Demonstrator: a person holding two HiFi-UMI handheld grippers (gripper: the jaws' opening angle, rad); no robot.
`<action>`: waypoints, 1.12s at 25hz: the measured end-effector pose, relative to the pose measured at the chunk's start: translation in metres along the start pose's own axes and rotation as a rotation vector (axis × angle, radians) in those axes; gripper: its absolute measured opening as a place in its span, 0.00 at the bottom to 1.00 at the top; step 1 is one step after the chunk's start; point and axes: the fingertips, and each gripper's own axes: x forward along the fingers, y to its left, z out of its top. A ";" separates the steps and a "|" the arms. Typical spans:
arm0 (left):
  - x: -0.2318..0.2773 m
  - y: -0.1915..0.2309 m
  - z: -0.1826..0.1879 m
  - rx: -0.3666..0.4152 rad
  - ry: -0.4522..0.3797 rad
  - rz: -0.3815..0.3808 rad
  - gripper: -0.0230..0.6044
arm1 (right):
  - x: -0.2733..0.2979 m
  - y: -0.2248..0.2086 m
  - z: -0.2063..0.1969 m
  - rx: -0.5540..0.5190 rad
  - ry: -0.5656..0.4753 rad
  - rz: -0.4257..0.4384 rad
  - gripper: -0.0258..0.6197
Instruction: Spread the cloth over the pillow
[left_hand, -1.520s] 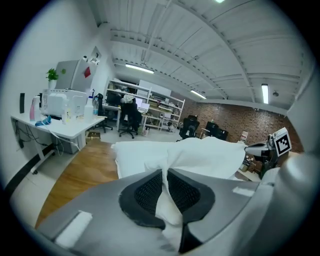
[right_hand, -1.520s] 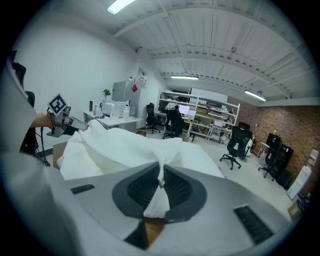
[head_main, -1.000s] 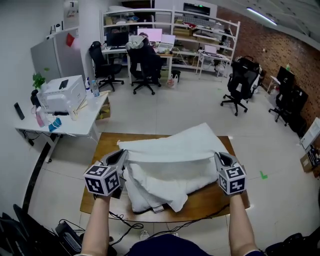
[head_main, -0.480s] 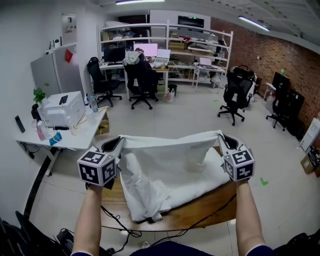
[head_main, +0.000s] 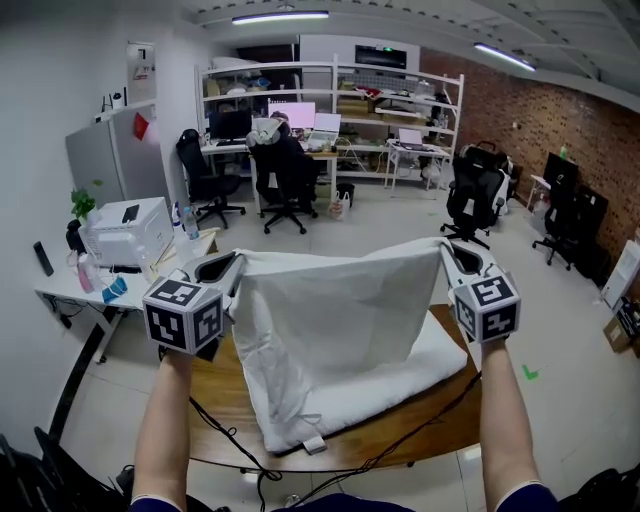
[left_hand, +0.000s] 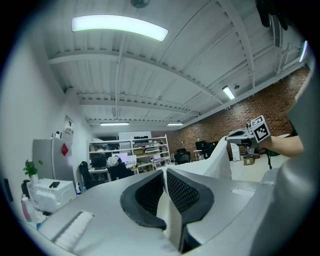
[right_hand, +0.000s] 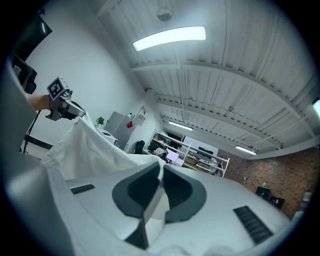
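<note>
Head view: we hold the cloth (head_main: 330, 320) curtain-like above the pillow (head_main: 440, 355) on the surface (head_main: 215, 395). Left hand-held gripper (head_main: 228, 268) and right hand-held gripper (head_main: 450, 258) are each clamped on a top corner, equally near. The hanging cloth hides most of the pillow, whose long axis we cannot tell.

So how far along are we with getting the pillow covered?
Done: left tool and right tool are each shut on a top corner of the white fabric cloth. In hand: it hangs stretched between them over the brown wooden table. Left: lay it flat over the white pillow beneath.
</note>
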 end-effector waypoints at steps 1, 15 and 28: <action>0.000 0.001 0.007 0.004 -0.009 0.000 0.07 | -0.001 -0.002 0.007 -0.005 -0.004 -0.004 0.08; 0.013 0.023 0.075 0.091 -0.011 0.024 0.07 | 0.005 -0.033 0.065 -0.038 -0.081 -0.025 0.08; 0.015 0.025 0.099 0.095 -0.041 0.022 0.07 | 0.005 -0.058 0.112 -0.078 -0.111 -0.063 0.08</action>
